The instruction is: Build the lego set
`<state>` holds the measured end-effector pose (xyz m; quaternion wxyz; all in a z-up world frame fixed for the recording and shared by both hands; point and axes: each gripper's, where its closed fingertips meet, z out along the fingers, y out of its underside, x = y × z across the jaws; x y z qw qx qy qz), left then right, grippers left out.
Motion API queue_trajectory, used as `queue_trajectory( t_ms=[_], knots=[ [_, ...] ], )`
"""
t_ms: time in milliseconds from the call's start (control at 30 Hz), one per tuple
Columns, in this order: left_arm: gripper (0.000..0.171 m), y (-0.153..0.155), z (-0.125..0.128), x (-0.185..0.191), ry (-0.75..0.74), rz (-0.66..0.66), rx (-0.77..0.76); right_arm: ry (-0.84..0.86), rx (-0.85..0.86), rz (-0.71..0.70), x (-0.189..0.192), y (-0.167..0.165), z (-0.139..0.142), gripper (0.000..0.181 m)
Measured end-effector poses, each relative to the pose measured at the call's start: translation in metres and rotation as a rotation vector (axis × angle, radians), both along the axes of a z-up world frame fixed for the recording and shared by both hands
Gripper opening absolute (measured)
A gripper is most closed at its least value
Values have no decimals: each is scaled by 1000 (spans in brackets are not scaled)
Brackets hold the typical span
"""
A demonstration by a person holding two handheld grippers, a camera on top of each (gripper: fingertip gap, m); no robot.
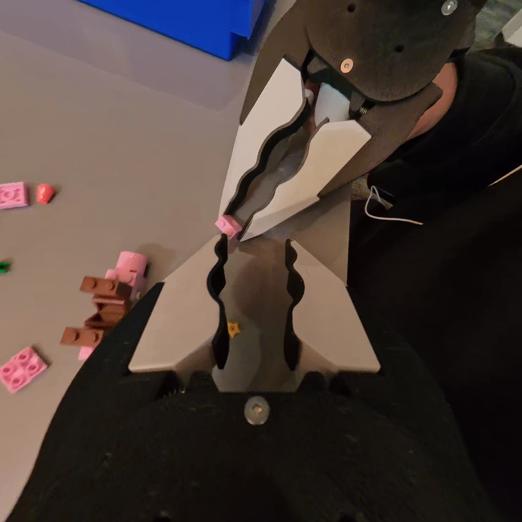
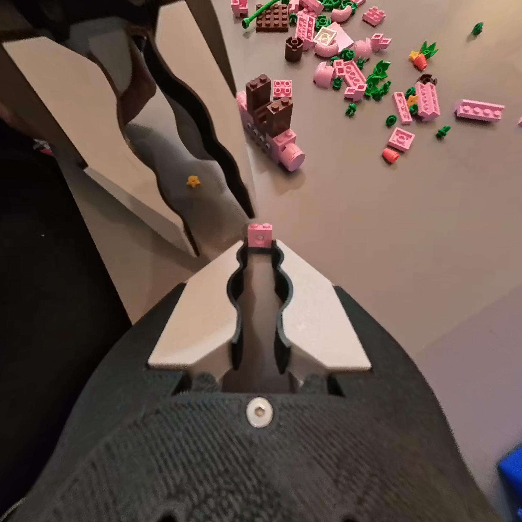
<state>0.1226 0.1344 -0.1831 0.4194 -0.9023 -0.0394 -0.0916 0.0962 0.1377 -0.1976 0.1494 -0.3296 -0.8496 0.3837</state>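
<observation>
The brown and pink build (image 1: 110,299) was partly hidden behind the left gripper (image 1: 255,243) in the left wrist view, and it looked blurry. A pink plate (image 1: 12,195) was cut off by the left edge there, and a tiny green piece (image 1: 4,267) beside that edge was too small to tell. The blue box (image 2: 511,474) was cut off by the right edge in the right wrist view. The pile of loose pieces (image 2: 324,25) ran off the top edge.

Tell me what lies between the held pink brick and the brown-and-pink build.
The left tool's near finger hangs open beside the pink brick in the right tool, partly across the line to the build.
</observation>
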Motion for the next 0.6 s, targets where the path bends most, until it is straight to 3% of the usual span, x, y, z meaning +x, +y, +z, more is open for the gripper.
queue_trajectory(
  t_ms=[433,600],
  knots=[
    [41,9,7,-1,-13,-31,20,14,25,21,3,15,1,26],
    [40,6,21,-15,29,-15,58,1,7,3,3,25,1,29]
  ],
)
